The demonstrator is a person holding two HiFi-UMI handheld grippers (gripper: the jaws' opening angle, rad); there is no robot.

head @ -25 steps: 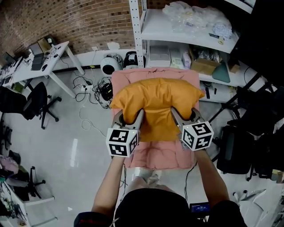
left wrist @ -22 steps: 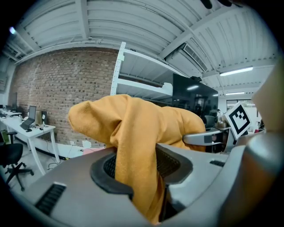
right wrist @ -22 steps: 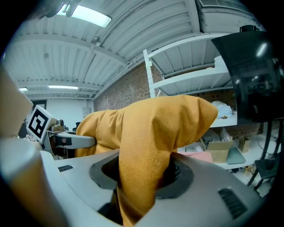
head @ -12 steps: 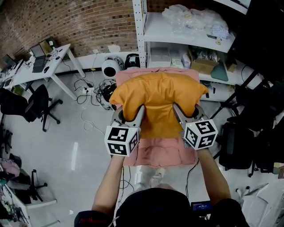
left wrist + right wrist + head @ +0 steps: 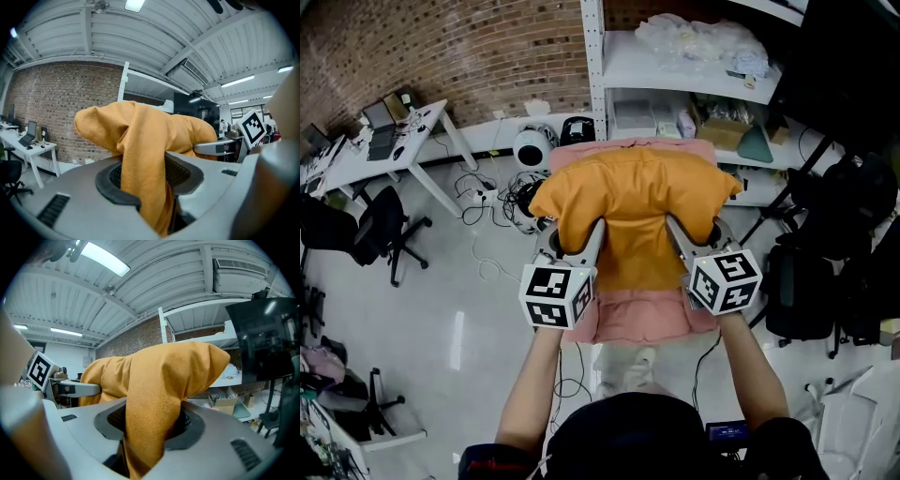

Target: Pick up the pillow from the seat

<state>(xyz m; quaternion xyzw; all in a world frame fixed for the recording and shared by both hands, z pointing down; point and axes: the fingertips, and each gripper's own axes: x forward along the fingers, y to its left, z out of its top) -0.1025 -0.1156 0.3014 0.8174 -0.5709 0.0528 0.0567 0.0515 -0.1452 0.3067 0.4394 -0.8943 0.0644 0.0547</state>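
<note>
- Far left, a white desk (image 5: 389, 141) and a black office chair (image 5: 367, 217) stand on the pale floor, well apart from the action.
- The left gripper (image 5: 573, 249) reaches up into the near-left corner of the orange fabric pillow (image 5: 633, 206). In the left gripper view, its jaws (image 5: 149, 180) are clamped on a thick fold of that orange cloth (image 5: 140, 136), which bunches up between the dark pads.
- Centre stage: the pillow is held between the two grippers, slung over the pink padded seat cushion (image 5: 642, 317), with its middle sagging a little between them.
- Both gripper views show the pillow standing up with ceiling and brick wall behind it, so I judge it raised and carried by the grips rather than resting.
- The right gripper (image 5: 695, 246) mirrors the left. In the right gripper view, its jaws (image 5: 149, 427) are pinched on another fold of the pillow (image 5: 164, 380).
- Behind and to the right, white metal shelving (image 5: 675, 70) holds bags and boxes.
- Progress: grasp made on both corners, lift looks under way or near done. From above I can't tell whether the lower edge hangs clear of the seat; clearing it is what's left.
</note>
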